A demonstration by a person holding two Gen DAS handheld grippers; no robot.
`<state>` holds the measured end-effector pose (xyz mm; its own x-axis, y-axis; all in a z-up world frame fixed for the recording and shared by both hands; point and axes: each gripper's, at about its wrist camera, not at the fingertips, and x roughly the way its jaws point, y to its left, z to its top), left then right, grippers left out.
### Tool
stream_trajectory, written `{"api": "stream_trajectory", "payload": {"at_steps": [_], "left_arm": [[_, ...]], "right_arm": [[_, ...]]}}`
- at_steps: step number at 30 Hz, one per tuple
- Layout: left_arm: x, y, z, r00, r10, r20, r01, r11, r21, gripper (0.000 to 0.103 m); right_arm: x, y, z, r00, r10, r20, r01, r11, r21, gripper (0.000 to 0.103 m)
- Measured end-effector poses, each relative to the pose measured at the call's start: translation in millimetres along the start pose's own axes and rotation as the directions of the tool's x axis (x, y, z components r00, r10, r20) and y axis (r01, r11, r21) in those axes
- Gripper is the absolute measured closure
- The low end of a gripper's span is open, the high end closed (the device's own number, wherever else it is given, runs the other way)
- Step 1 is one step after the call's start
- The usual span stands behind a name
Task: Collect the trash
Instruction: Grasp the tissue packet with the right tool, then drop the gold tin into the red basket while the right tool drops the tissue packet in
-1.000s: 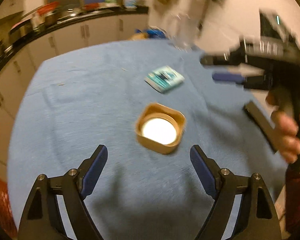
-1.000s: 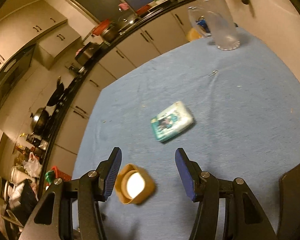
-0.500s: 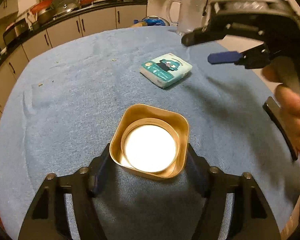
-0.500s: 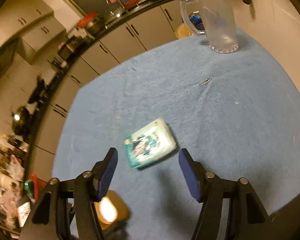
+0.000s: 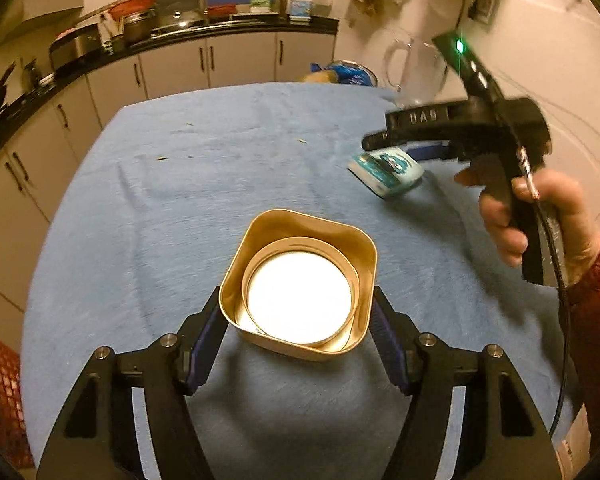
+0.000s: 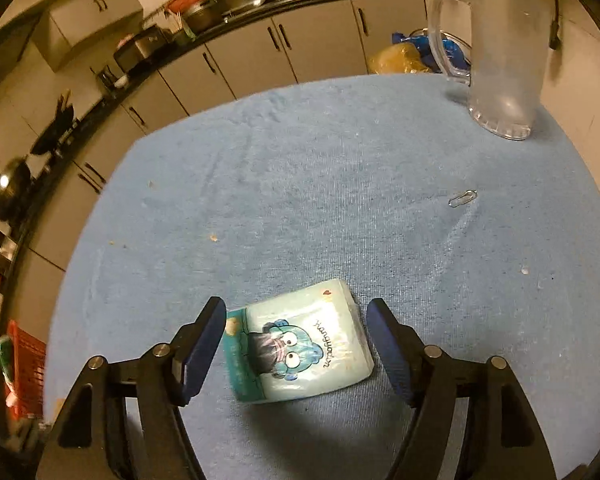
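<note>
A small tan square bin (image 5: 300, 284) with a bright white bottom sits on the blue cloth between the pads of my left gripper (image 5: 298, 348), which is shut on its sides. A light-blue tissue pack with a cartoon face (image 6: 300, 354) lies flat on the cloth between the open fingers of my right gripper (image 6: 296, 344); the pads stand apart from it on both sides. In the left wrist view the pack (image 5: 386, 174) lies far right, under the right gripper (image 5: 404, 146).
A round table with a blue cloth (image 6: 300, 200) carries a clear plastic pitcher (image 6: 496, 56) at the far right, a paperclip (image 6: 462, 199) and small crumbs. Kitchen cabinets and a counter (image 5: 172, 60) run behind. A red basket (image 6: 24, 364) sits on the floor at left.
My left gripper has closed in on the bin and gripped it. My right gripper has moved forward and down, so the tissue pack now lies between its open fingers.
</note>
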<state>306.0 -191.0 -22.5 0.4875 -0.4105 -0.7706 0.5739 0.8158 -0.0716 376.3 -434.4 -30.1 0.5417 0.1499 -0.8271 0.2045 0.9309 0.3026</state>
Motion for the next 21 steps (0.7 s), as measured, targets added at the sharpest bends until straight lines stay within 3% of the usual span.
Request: {"api": "stream_trajectory", "payload": {"at_steps": [1, 8, 13, 18, 21], "left_arm": [[-2, 2, 0, 1.000, 0.001, 0.001, -0.001, 1.000, -0.001, 0.036], [-14, 5, -5, 1.000, -0.012, 0.015, 0.012, 1.000, -0.022, 0.036], [-20, 9, -10, 1.000, -0.011, 0.022, 0.011, 0.999, -0.037, 0.036], [-27, 16, -16, 0.999, -0.004, 0.032, 0.006, 0.998, -0.063, 0.036], [-32, 18, -19, 0.999, -0.002, 0.039, 0.004, 0.997, -0.073, 0.036]], "right_arm": [[3, 2, -2, 1.000, 0.020, -0.014, -0.020, 1.000, -0.008, 0.024], [7, 30, -21, 0.997, -0.055, -0.057, 0.044, 0.983, -0.181, 0.023], [-1, 29, -36, 0.997, 0.004, -0.075, -0.015, 0.989, -0.145, 0.031], [-10, 38, -56, 0.998, 0.005, -0.059, -0.014, 0.987, -0.159, 0.041], [-20, 35, -66, 0.996, 0.056, -0.067, -0.062, 0.994, -0.088, 0.042]]}}
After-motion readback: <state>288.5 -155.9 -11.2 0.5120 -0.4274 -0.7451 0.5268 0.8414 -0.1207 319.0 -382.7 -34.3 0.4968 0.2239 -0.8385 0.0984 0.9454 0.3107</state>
